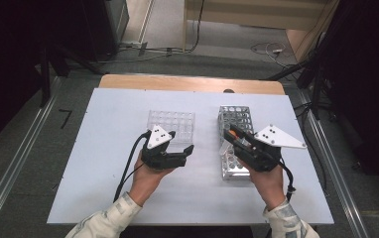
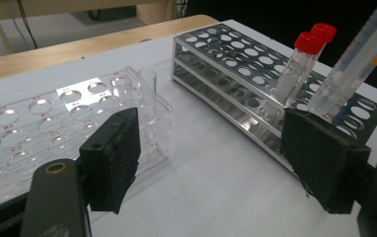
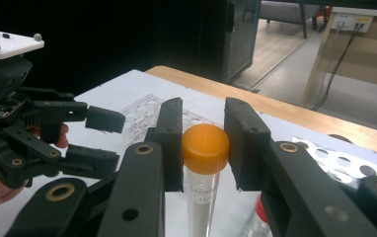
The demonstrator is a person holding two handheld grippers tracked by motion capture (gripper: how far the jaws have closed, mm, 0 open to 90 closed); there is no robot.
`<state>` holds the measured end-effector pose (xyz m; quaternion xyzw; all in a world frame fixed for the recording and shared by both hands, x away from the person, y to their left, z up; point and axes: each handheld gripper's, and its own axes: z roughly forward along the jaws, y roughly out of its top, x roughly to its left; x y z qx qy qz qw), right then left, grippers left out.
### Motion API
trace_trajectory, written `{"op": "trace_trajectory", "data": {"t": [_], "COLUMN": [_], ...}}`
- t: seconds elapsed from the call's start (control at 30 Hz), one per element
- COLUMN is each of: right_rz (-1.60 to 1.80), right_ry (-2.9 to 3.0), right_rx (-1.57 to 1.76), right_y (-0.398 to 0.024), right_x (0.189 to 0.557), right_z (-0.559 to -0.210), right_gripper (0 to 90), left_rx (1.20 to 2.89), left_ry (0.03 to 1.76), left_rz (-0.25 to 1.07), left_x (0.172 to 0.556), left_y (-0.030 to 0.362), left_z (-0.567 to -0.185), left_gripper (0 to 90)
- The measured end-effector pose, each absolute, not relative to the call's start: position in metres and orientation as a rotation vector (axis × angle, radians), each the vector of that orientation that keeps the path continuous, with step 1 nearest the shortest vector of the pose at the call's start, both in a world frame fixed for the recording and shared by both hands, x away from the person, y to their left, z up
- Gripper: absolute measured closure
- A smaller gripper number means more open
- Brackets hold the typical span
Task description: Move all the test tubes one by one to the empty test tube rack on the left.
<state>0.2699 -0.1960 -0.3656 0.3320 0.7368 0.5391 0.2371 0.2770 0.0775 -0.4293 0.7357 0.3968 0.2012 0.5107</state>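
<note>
My right gripper (image 3: 204, 144) is shut on the orange cap of a clear tube (image 3: 201, 197) with white contents. The tube (image 2: 347, 74) hangs tilted above the near end of the metal rack (image 2: 226, 54). In the high view the right gripper (image 1: 231, 135) hovers over that rack (image 1: 237, 119). Two red-capped tubes (image 2: 300, 69) stand in the rack beside it. My left gripper (image 2: 216, 153) is open with nothing between its jaws, low over the table between the clear plastic rack (image 2: 53, 118) and the metal one. From above, the left gripper (image 1: 181, 143) sits just in front of the clear rack (image 1: 171, 124).
The white board (image 1: 103, 168) lies on a wooden table whose far edge (image 1: 187, 83) shows behind it. Cables trail across the floor beyond. Bare board lies left of the clear rack and along the front edge.
</note>
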Motion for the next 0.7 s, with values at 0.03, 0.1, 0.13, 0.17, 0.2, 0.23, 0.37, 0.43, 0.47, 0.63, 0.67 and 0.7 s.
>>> {"op": "trace_trajectory", "data": {"t": [0.03, 0.1, 0.13, 0.17, 0.2, 0.23, 0.37, 0.43, 0.47, 0.63, 0.67, 0.7], "right_rz": [1.483, 1.485, 1.482, 1.482, 1.478, 1.467, 1.451, 1.458, 1.461, 1.462, 1.462, 1.461], "right_ry": [2.026, 2.037, 2.043, 2.055, 2.069, 2.084, 2.12, 2.13, 2.135, 2.156, 2.161, 2.166], "right_rx": [0.91, 0.905, 0.901, 0.901, 0.9, 0.897, 0.887, 0.888, 0.884, 0.889, 0.893, 0.891], "right_y": [-0.192, -0.185, -0.181, -0.178, -0.173, -0.169, -0.152, -0.145, -0.142, -0.128, -0.126, -0.123], "right_x": [0.271, 0.274, 0.276, 0.278, 0.28, 0.282, 0.289, 0.291, 0.293, 0.298, 0.299, 0.299], "right_z": [-0.366, -0.367, -0.368, -0.369, -0.37, -0.371, -0.378, -0.38, -0.382, -0.387, -0.388, -0.388], "right_gripper": [67.6, 67.7, 67.7, 67.7, 67.7, 67.7, 67.7, 67.6, 67.7, 67.6, 67.7, 67.7], "left_rx": [1.769, 1.77, 1.77, 1.772, 1.77, 1.77, 1.772, 1.771, 1.772, 1.775, 1.776, 1.774], "left_ry": [0.955, 0.951, 0.947, 0.943, 0.943, 0.94, 0.932, 0.925, 0.924, 0.903, 0.901, 0.898], "left_rz": [0.483, 0.483, 0.483, 0.481, 0.483, 0.481, 0.474, 0.47, 0.467, 0.45, 0.45, 0.444], "left_x": [0.277, 0.276, 0.276, 0.276, 0.275, 0.275, 0.274, 0.274, 0.274, 0.273, 0.273, 0.273], "left_y": [0.077, 0.077, 0.077, 0.077, 0.076, 0.076, 0.074, 0.074, 0.074, 0.074, 0.073, 0.073], "left_z": [-0.429, -0.429, -0.428, -0.428, -0.428, -0.428, -0.428, -0.427, -0.427, -0.427, -0.427, -0.427], "left_gripper": [24.0, 24.2, 24.4, 24.7, 24.7, 24.8, 26.0, 27.3, 27.9, 31.7, 32.5, 33.4]}}
